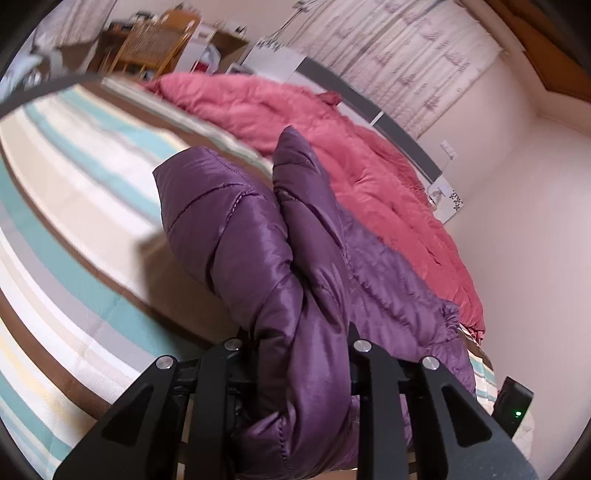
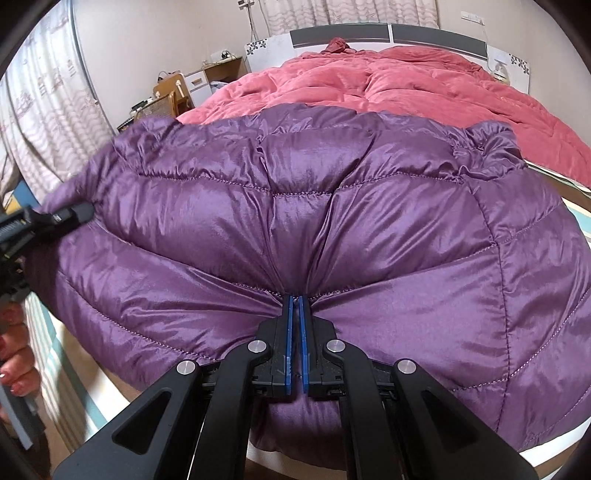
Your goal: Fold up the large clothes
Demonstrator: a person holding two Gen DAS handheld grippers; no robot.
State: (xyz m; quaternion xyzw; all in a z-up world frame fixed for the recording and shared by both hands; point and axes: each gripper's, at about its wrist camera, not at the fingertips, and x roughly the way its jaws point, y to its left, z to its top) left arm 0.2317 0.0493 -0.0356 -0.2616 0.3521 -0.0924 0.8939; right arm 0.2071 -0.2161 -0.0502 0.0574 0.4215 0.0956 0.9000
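Observation:
A shiny purple quilted puffer jacket (image 2: 314,206) lies bunched on a striped bed sheet (image 1: 74,206). In the left wrist view the jacket (image 1: 280,266) fills the gap between my left gripper's (image 1: 295,350) black jaws, which hold a thick fold of it; the fingertips are hidden in the fabric. My right gripper (image 2: 296,301) is shut, its blue pads (image 2: 288,332) pinching a seam at the near edge of the jacket. The left gripper also shows in the right wrist view (image 2: 70,214), clamped on the jacket's left corner, with a hand below it.
A pink-red duvet (image 2: 406,88) covers the far half of the bed, behind the jacket. A grey headboard (image 2: 388,35), patterned curtains (image 2: 48,103), a wooden chair (image 1: 151,48) and a desk stand around the bed. The sheet's near edge (image 2: 66,376) shows at lower left.

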